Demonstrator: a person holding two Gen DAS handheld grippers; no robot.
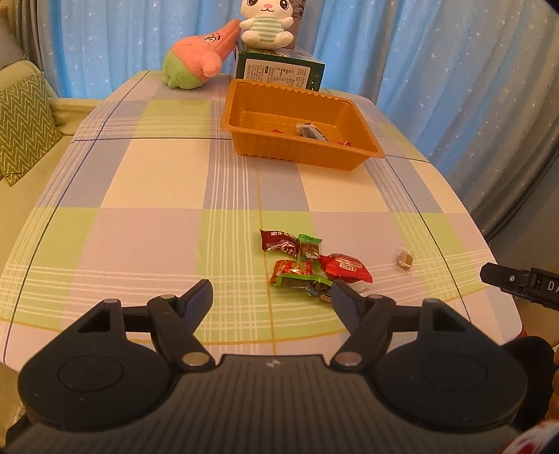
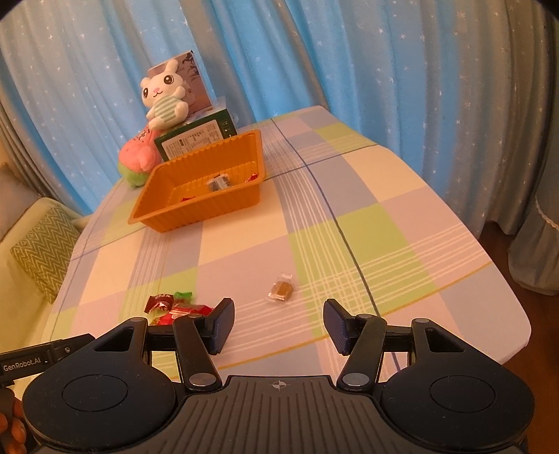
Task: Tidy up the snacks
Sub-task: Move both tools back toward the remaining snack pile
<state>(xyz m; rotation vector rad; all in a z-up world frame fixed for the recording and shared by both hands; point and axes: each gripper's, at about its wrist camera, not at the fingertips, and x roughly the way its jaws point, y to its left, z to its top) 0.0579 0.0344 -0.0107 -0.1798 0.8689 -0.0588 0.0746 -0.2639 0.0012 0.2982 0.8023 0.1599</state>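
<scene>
A small heap of wrapped snacks (image 1: 307, 262) in red and green wrappers lies on the checked tablecloth, just beyond and to the right of my left gripper (image 1: 272, 297), which is open with nothing between its fingers. One clear-wrapped brown candy (image 2: 280, 289) lies apart, just ahead of my right gripper (image 2: 277, 314), also open and empty. The same candy (image 1: 404, 261) shows at the right in the left wrist view. An orange tray (image 1: 244, 139) at the far side holds a few snacks. The heap (image 2: 174, 305) is partly hidden behind my right gripper's left finger.
Behind the tray (image 2: 157, 216) stand a green box (image 1: 279, 71), a white plush rabbit (image 1: 266, 22) and a pink plush (image 1: 195, 57). Blue star curtains hang behind. A sofa with a green cushion (image 1: 24, 125) is on the left. The table edge (image 2: 506, 349) drops off at the right.
</scene>
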